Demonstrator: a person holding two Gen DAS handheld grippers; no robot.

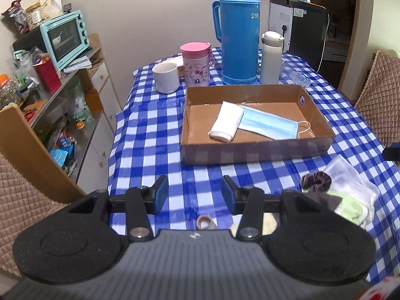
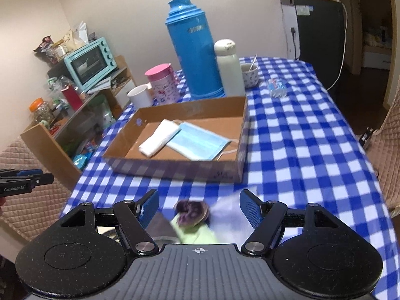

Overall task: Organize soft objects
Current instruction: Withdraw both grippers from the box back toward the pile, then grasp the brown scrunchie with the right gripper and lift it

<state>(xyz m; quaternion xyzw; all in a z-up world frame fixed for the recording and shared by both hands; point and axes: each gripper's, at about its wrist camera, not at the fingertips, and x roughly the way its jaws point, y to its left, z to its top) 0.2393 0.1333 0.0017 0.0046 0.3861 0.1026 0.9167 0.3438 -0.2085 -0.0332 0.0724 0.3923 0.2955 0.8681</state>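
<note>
Left gripper (image 1: 194, 194): jaws apart, empty, above desk.
Right gripper (image 2: 199, 208): jaws apart, over purple scrunchie (image 2: 192, 212) on green cloth (image 2: 197, 233).
Cardboard box (image 1: 252, 151): holds folded white cloth (image 1: 226, 121), blue face mask (image 1: 268, 123).

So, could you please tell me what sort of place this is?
Probably a home dining room or kitchen: a checked tablecloth carrying a blue thermos and mugs, with a teal toaster oven on cluttered pantry shelves.

We see a glossy plastic checked tablecloth (image 1: 155, 125), a matt cardboard tray (image 1: 250, 150), and a smooth plastic thermos (image 1: 237, 37).
</note>
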